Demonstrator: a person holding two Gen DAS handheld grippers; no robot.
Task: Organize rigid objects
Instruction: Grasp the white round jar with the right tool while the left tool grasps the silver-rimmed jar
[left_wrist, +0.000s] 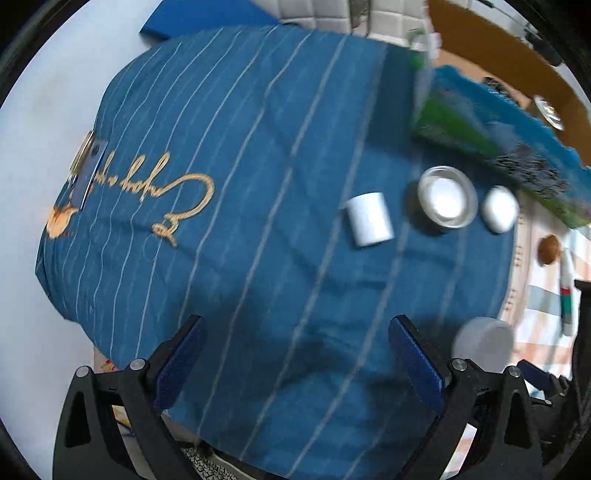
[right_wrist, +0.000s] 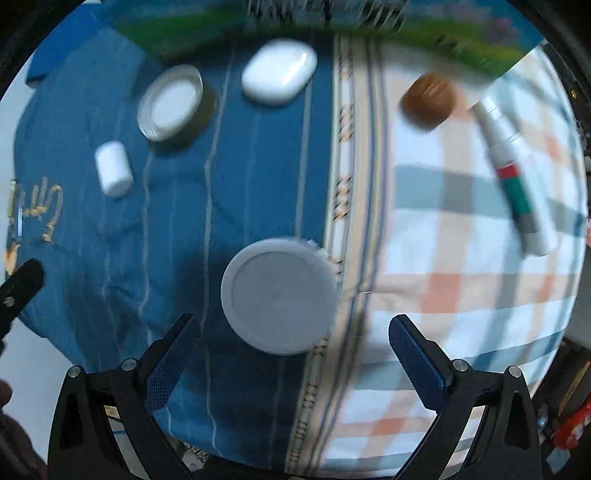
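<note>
Where the blue striped cloth (right_wrist: 177, 229) meets the pale checked cloth (right_wrist: 461, 295), a large round white plastic lid (right_wrist: 279, 295) lies flat, straddling the seam, just ahead of the right gripper (right_wrist: 291, 339). That gripper stands wide apart with nothing between its blue-padded fingers (right_wrist: 419, 363).

Items on the blue striped cloth: a small white plastic cylinder (left_wrist: 368, 218) lying on its side; beside it, a round glass-rimmed jar with white contents (left_wrist: 446, 201); next to that, a smooth white oval case (left_wrist: 499, 209). These three sit in a row near the cloth's far edge.

Items on the checked cloth: a brown rounded cap-like object (right_wrist: 428, 99), and near it a long white tube with red and green bands (right_wrist: 511, 177), lying flat.

Beyond the row, a printed board or box in blue and green (left_wrist: 509, 136) runs along the back; detail is blurred.

Left gripper (left_wrist: 295, 354): fingers spread wide, holding nothing, over bare blue cloth, well apart from the row. Gold script embroidery (left_wrist: 177, 195) marks the cloth to its left. White surface (left_wrist: 33, 147) shows beyond the cloth.
</note>
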